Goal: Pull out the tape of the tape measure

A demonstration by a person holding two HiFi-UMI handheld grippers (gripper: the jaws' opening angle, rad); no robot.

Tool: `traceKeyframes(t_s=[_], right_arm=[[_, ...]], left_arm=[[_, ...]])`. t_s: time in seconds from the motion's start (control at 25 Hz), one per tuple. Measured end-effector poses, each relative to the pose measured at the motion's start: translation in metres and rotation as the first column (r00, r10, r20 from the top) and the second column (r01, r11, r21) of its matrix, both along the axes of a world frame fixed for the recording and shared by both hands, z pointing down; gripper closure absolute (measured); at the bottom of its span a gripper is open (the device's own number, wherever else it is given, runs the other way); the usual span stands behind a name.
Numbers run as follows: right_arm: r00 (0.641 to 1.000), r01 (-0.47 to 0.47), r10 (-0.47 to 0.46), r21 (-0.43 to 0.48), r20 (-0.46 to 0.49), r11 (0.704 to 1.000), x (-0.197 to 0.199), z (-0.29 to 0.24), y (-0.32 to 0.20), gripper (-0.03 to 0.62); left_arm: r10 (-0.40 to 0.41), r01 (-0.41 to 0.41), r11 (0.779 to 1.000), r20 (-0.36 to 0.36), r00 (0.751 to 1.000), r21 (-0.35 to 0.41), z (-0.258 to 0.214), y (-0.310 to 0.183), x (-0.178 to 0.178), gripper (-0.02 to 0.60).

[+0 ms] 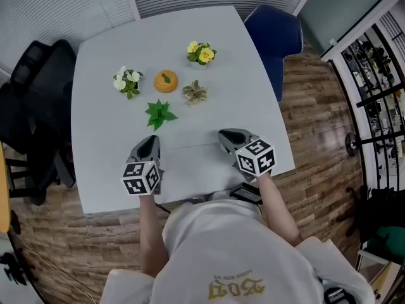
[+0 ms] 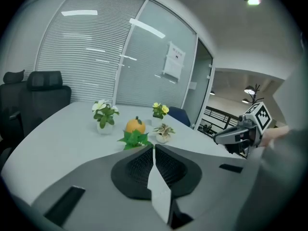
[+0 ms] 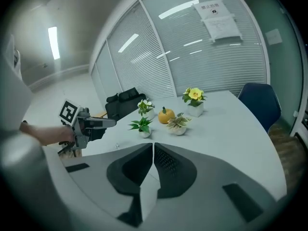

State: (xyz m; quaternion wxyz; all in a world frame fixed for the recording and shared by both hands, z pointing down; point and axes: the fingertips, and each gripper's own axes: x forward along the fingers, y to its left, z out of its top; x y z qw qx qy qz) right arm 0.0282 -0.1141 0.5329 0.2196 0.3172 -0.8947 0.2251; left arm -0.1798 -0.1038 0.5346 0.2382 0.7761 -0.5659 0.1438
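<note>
White top point(image 1: 221, 246) and two bare forearms fill the foot of the head view, where a person stands at the near edge of a pale grey table point(image 1: 101, 106) with a pair of tongs in each hand. The left gripper point(image 2: 154, 150) has its jaws pressed together with nothing between them. The right gripper point(image 3: 153, 148) is likewise closed and empty. Both are held above the near part of the table, side by side and well apart, pointing away from the person and tilted downward. Each carries its marker cube at the rear.

The tape measure cannot be made out in any view.

Just beyond the tongs stands a small green plant point(image 1: 159, 114). Behind it, in a loose cluster, are a variegated plant point(image 1: 195, 92), an orange pumpkin-shaped ornament point(image 1: 166, 81), a pot of white flowers point(image 1: 126, 81) on the left and a pot of yellow flowers point(image 1: 201, 52) at the far side.

Past the table's far right corner sits a blue chair point(image 1: 272, 37). Black chairs point(image 1: 35, 87) stand along the left side on a wooden floor point(image 1: 316, 119). Slatted blinds point(image 1: 57, 11) line the glass wall behind.
</note>
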Motion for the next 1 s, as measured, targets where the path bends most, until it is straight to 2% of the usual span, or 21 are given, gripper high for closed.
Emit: traceKeyframes(t_s=[0.16,0.28,0.56,1.0], right_arm=[[1.0,-0.012,0.011,0.056,0.021,0.998,0.0,-0.017,0.005,0.577],[1.0,-0.004,0.003,0.09,0.015,0.996,-0.004,-0.025,0.01,0.577],[1.0,-0.022,0.025,0.16,-0.018,0.987,-0.009,-0.033,0.012,0.579],[0.998,-0.052,0.055,0.158,-0.016,0.986,0.0,-0.033,0.009,0.579]], left_arm=[[0.028,-0.026,0.996,-0.013,1.0,0.086,-0.032,-0.002,0.015,0.577],[0.06,-0.06,0.992,0.007,0.998,0.114,-0.044,0.001,0.025,0.578],[0.077,-0.08,0.989,0.032,0.997,0.126,-0.048,0.003,0.026,0.578],[0.081,-0.084,0.989,0.023,0.996,0.124,-0.046,0.004,0.025,0.578]])
